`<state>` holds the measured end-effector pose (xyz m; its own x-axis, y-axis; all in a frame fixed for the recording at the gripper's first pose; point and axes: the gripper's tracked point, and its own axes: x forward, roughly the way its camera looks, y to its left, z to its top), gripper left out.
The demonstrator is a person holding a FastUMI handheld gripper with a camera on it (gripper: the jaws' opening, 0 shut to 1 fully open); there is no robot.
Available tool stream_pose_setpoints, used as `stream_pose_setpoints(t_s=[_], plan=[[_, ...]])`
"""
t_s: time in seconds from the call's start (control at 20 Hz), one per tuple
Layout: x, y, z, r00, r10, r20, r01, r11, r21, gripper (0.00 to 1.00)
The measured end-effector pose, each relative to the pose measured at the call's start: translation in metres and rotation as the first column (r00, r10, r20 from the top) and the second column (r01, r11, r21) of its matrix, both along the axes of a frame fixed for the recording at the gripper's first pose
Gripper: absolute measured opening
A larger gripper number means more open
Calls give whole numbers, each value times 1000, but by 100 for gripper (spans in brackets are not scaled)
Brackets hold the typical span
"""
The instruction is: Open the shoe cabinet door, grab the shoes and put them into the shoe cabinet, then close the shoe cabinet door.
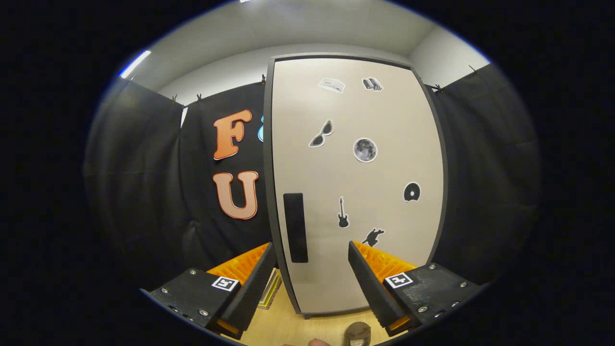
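Note:
A tall shoe cabinet point(355, 182) stands straight ahead, its pale door shut within a dark frame. The door carries several small black stickers and a dark vertical handle strip point(295, 227) near its left edge. My gripper point(312, 254) is open, with the fingers spread in front of the door's lower part and nothing between them. The handle strip lies just ahead of the left finger point(259, 276). A brownish shoe point(358, 334) shows on the wooden floor point(307, 329) below, between the fingers and close to me; only its tip is visible.
Black cloth walls close in the booth on both sides of the cabinet. Something flat with coloured edges point(271, 290) lies on the floor left of the cabinet's foot, behind the left finger.

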<state>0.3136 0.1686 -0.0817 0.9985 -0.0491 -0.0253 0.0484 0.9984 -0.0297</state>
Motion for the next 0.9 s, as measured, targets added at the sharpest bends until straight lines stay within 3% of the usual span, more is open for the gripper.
stream_pose_setpoints(t_s=[0.25, 0.55, 0.85, 0.9], plan=[[47, 9, -7, 1000, -4, 15, 4, 1000, -27, 94], [87, 11, -18, 1000, 0, 4, 0, 1000, 4, 84], [101, 13, -25, 1000, -14, -13, 14, 1000, 10, 55], [101, 13, -25, 1000, -22, -16, 22, 1000, 7, 45]])
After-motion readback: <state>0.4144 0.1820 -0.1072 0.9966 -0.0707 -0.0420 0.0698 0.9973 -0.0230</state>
